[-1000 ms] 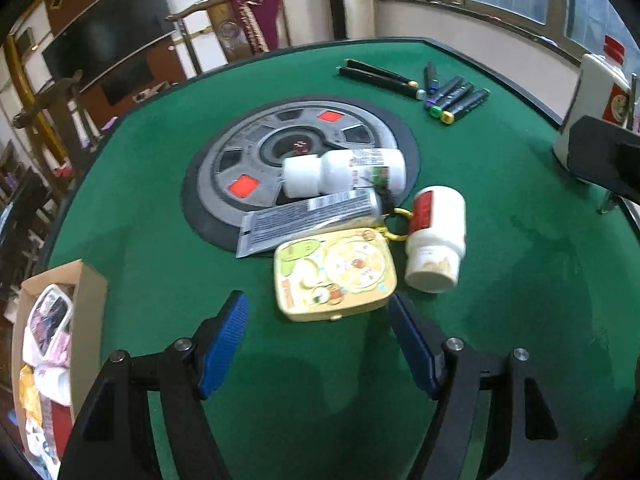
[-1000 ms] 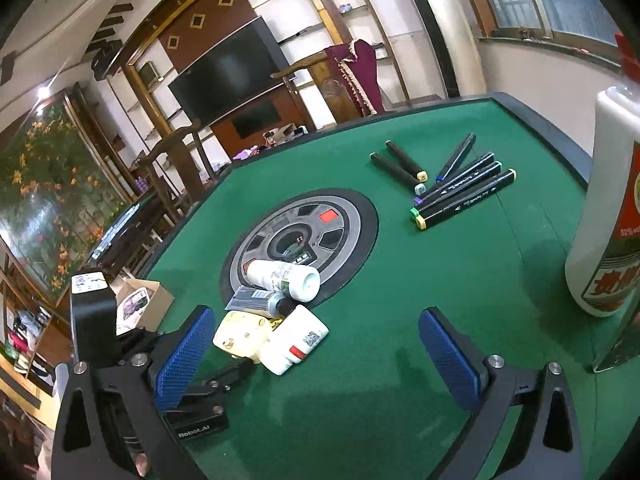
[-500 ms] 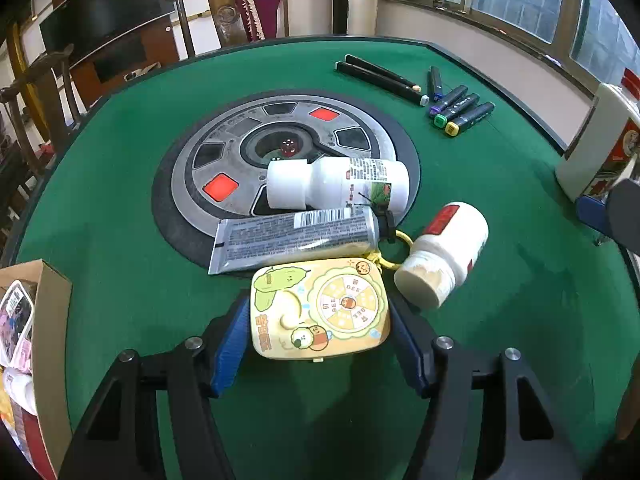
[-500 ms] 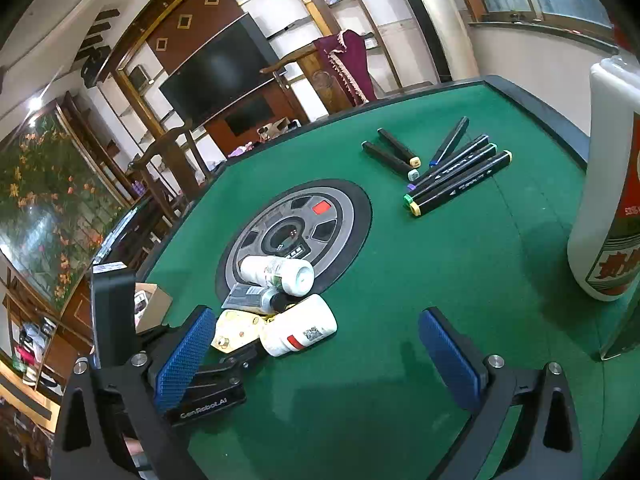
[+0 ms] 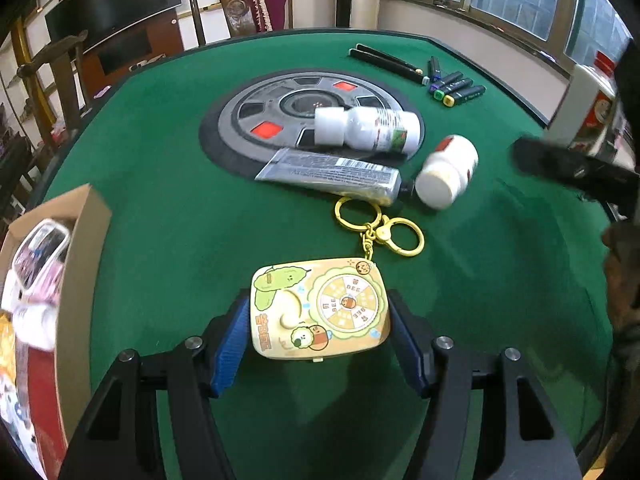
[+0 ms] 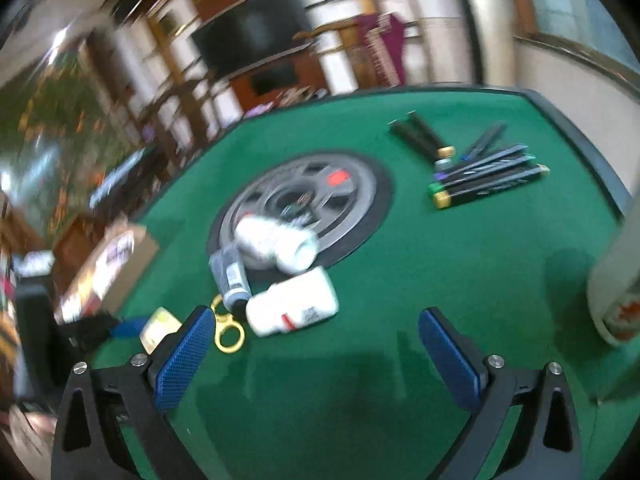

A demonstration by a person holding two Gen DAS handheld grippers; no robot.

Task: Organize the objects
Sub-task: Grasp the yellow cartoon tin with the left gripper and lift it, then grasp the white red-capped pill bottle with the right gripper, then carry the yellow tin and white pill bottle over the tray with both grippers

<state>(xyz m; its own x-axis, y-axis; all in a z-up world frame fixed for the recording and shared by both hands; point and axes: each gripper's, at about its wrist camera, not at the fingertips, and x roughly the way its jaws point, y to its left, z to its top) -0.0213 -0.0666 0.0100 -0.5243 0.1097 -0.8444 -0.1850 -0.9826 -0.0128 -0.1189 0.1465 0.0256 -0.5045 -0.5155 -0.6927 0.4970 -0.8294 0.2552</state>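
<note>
Left wrist view: the left gripper (image 5: 320, 332) clamps the yellow keychain case (image 5: 320, 312); this looks like the pickup step; next, carry it to the cardboard box (image 5: 82, 280). The right gripper (image 6: 320, 356) hangs wide, holding nothing.

Tube (image 5: 328, 174) lying in front of bottle (image 5: 366, 130), jar (image 5: 446, 176) at its right, markers (image 5: 456, 90) behind, box (image 5: 52, 280) sitting far left.

"BEE" on the yellow keychain case (image 5: 320, 312) wheel
</note>
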